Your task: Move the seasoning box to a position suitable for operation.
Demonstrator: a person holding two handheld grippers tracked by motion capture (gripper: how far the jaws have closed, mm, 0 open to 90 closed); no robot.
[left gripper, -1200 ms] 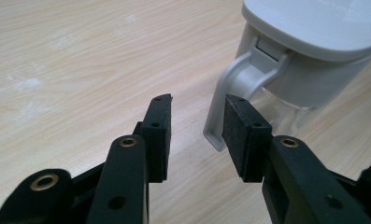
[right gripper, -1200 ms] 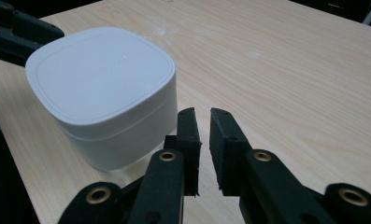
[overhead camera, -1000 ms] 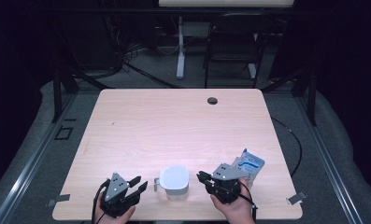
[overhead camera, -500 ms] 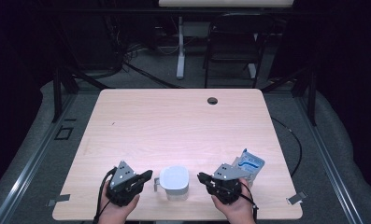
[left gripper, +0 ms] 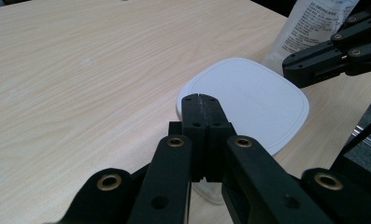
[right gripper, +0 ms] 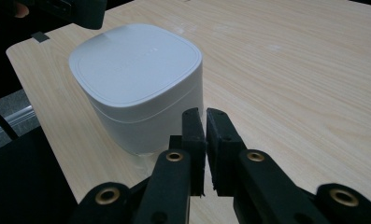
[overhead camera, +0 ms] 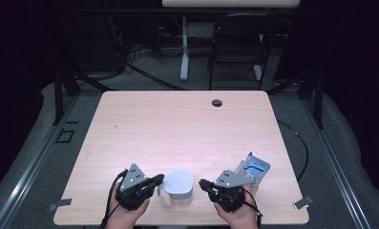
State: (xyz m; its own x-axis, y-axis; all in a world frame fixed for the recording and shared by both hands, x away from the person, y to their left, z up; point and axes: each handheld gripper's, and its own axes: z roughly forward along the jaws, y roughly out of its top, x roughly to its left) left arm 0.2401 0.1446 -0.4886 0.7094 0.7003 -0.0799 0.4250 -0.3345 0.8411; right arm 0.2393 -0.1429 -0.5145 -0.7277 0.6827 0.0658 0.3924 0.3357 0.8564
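- Black fingers (left gripper: 200, 103) of the left gripper (overhead camera: 159, 183) are pressed together with nothing between them, their tips at the near edge of the white container (overhead camera: 179, 185), touching it or just short of it; I cannot tell which.
- Compared with a second ago, that gripper has swung from pointing up the desk (overhead camera: 177, 124) toward twelve o'clock to pointing toward three o'clock at the container's side, and it has moved in close.
- Right gripper (overhead camera: 204, 183) has hardly moved: it sits at the container's three o'clock side, pointing toward nine o'clock, its fingers (right gripper: 194, 123) all but closed with only a thin slit between them, and empty, just beside the container wall.
- White container, with its rounded square lid on, stands at the desk's six o'clock edge, between the two grippers, in the same spot as before.
- Blue-and-white pouch (overhead camera: 254, 168) lies at the right gripper's one o'clock, untouched.
- My reading: both grippers now flank the container, so the approach looks done; with fingers this closed, neither can grasp it until they spread, or they may push it instead.
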